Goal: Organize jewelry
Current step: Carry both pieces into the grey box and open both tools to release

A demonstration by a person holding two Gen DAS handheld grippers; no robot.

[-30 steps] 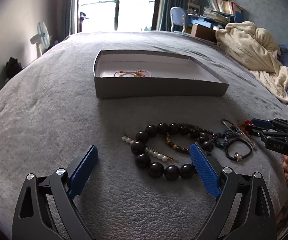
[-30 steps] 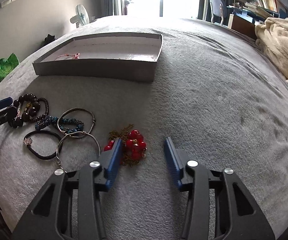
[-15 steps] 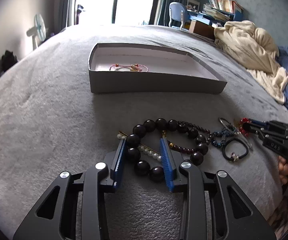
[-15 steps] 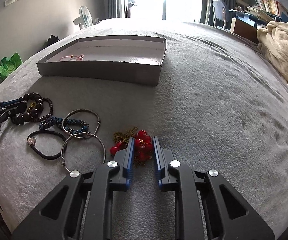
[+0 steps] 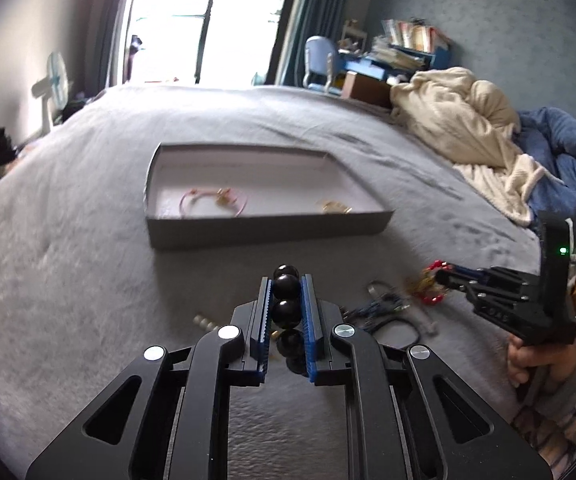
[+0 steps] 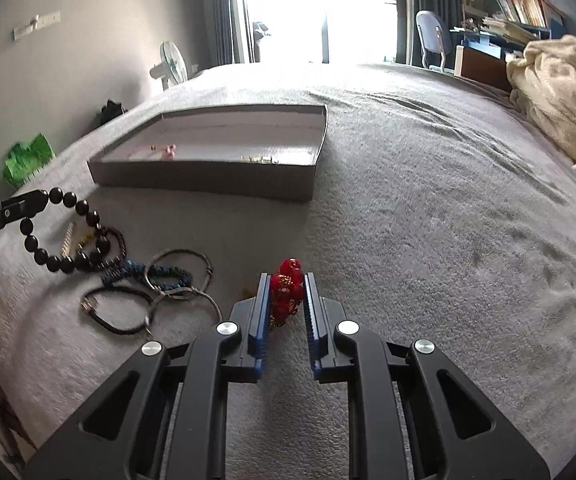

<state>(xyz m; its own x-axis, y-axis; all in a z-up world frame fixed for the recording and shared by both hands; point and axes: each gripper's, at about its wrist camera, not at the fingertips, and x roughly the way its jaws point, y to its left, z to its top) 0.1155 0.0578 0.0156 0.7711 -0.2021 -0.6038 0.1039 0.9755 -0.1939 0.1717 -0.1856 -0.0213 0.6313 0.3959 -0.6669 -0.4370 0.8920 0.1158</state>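
Beads, big, round and glossy black, form the bracelet [image 5: 286, 300] clamped in the left gripper [image 5: 286, 280].

Big black bead bracelet [image 6: 54, 240] hangs off the bed, looping down, its low end meeting the heap. Red bead cluster with gold chain [image 6: 286, 290] is clamped and raised. On the grey bed: blue beaded bracelet [image 6: 144, 274], silver bangles [image 6: 184, 280], black cord [image 6: 116, 312]. The grey box [image 5: 264, 232] holds a pink string bracelet [image 5: 212, 202] and a gold piece [image 5: 334, 207].

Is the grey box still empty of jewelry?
No, the grey box already holds a pink cord bracelet and a small gold piece.
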